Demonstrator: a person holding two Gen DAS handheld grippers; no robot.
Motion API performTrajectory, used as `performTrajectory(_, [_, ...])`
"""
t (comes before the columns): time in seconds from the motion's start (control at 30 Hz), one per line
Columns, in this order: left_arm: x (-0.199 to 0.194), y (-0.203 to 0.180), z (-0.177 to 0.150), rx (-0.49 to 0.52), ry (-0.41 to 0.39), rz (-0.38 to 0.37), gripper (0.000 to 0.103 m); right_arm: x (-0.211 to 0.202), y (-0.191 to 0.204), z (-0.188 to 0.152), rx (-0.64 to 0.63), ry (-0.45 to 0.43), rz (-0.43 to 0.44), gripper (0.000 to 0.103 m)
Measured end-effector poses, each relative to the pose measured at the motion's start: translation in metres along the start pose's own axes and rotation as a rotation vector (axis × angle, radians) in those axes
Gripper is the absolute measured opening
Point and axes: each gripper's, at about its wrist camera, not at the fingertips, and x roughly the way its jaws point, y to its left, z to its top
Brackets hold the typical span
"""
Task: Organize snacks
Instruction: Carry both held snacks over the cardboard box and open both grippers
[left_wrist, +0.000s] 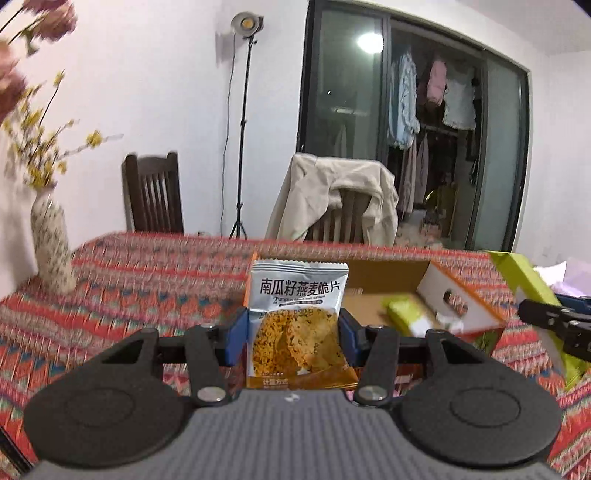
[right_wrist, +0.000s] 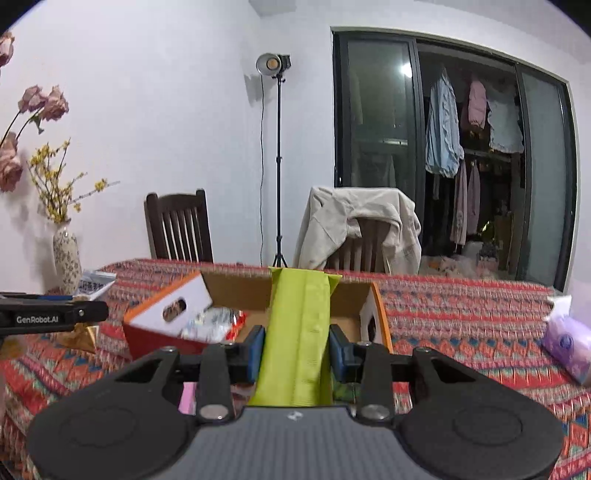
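My left gripper (left_wrist: 293, 334) is shut on a silver and orange crisp packet (left_wrist: 297, 325), held upright above the patterned tablecloth (left_wrist: 147, 291). Behind it stands an open cardboard box (left_wrist: 388, 280) with orange and white flaps, a green packet (left_wrist: 406, 314) lying inside. At the right edge of the left wrist view, the right gripper (left_wrist: 554, 325) carries a lime green snack packet (left_wrist: 532, 280). My right gripper (right_wrist: 297, 349) is shut on that long lime green packet (right_wrist: 299, 332), raised in front of the same box (right_wrist: 236, 291). The box holds silver and red wrappers (right_wrist: 218, 325).
A flowered vase (left_wrist: 51, 243) stands on the table at the far left. A purple tissue pack (right_wrist: 569, 343) lies on the right. Two wooden chairs (right_wrist: 177, 229) stand behind the table, one draped with a beige jacket (right_wrist: 358, 225). A pink item (right_wrist: 188, 398) and a gold packet (right_wrist: 83, 336) lie near the front.
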Motion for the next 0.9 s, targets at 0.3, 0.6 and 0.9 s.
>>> performTrajectory(0.3, [0.034, -0.022, 0.041, 0.006, -0.046, -0.005, 0.052, 0.039, -0.001, 0.04, 0.004, -0.035, -0.002, 0.035])
performTrajectory(0.6, [0.083, -0.034, 0.055, 0.004, -0.04, -0.002, 0.051, 0.092, -0.01, 0.049, 0.035, -0.022, -0.013, 0.035])
performTrajectory(0.9, [0.121, -0.028, 0.037, 0.009, -0.033, 0.011, 0.051, 0.128, -0.023, 0.026, 0.033, 0.008, -0.017, 0.035])
